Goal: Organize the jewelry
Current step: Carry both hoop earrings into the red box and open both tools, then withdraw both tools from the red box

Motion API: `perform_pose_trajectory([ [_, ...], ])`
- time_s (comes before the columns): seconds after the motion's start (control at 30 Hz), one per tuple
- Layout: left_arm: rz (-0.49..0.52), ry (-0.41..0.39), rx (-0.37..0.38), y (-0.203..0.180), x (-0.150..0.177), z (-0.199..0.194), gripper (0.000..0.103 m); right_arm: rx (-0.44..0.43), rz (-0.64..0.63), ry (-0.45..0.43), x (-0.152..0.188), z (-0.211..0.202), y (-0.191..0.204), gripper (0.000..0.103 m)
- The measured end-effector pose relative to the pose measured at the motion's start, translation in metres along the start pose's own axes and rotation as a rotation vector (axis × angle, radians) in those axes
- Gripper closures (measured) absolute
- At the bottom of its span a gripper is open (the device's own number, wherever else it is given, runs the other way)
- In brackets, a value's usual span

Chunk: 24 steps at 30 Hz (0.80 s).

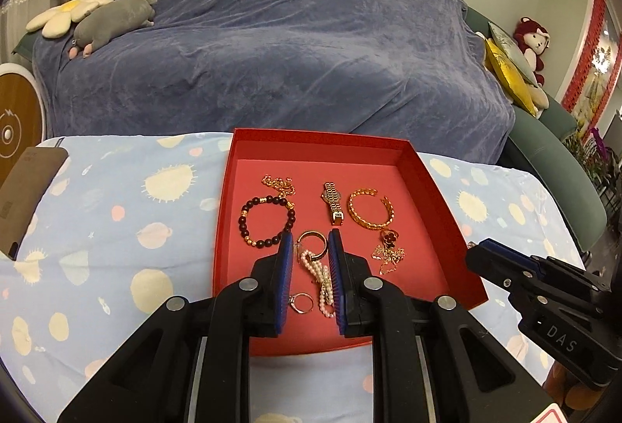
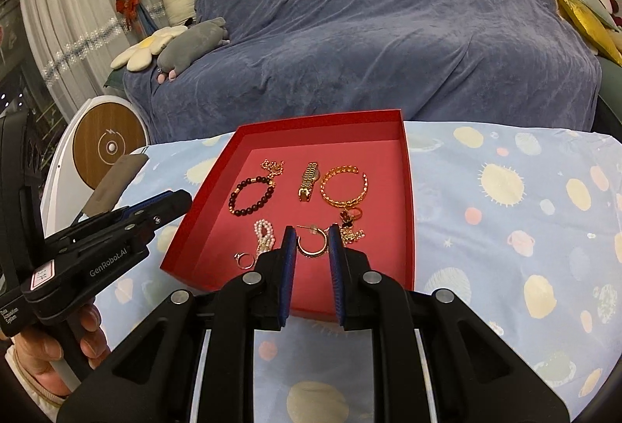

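Task looks close to finished, judging by the layout: all jewelry visible sits inside the red box [image 1: 423,174], none on the patterned cloth [image 1: 116,228] around it.

Box contents, placed relative to the box:
- Far row, left to right: gold chain [image 1: 278,185] by the far-left part of the floor, watch [image 1: 333,205] in the middle, gold cuff bracelet [image 1: 371,209] toward the right wall.
- Dark bead bracelet [image 1: 266,219] just on the near side of the gold chain, touching or overlapping it; cannot tell which.
- Near-right: flower ring [image 1: 390,237] beside a small gold chain heap [image 1: 388,256].
- Near-middle: hoop earring [image 2: 312,241], with pearl strand [image 1: 320,277] to its left. In the left wrist view the two appear to touch.
- Small stone ring [image 1: 301,303] nearest the front wall, left of the pearls.

Pieces are mostly spaced out and separate; the near-middle cluster is the least tidy. Possibly left: separating hoop from pearls, or closing up; no lid in view.

Left gripper [image 1: 309,248] hovers over the front of the box, jaws spread, pearls and hoop seen between them, nothing pinched. Right gripper [image 2: 310,242] also over the front of the box, jaws spread, the hoop earring framed between the fingertips but not gripped as far as I can tell. Neither is carrying anything.
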<state>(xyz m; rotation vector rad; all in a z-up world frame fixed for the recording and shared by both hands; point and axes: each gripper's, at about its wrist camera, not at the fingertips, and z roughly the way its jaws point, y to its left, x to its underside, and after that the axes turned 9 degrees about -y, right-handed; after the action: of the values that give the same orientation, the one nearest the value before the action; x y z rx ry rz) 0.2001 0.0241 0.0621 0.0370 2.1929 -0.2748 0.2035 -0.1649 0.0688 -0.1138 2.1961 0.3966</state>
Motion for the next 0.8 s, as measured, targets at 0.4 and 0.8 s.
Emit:
perform_pose_trajectory([
  [0.4, -0.032, 0.019, -0.022, 0.008, -0.003, 0.02, 0.081, -0.034, 0.013, 0.029, -0.004, 0.032, 0.001, 0.086],
  [0.8, -0.036, -0.026, -0.047, 0.013, -0.01, 0.003, 0.058, -0.029, 0.062, -0.038, -0.008, 0.004, -0.001, 0.066],
])
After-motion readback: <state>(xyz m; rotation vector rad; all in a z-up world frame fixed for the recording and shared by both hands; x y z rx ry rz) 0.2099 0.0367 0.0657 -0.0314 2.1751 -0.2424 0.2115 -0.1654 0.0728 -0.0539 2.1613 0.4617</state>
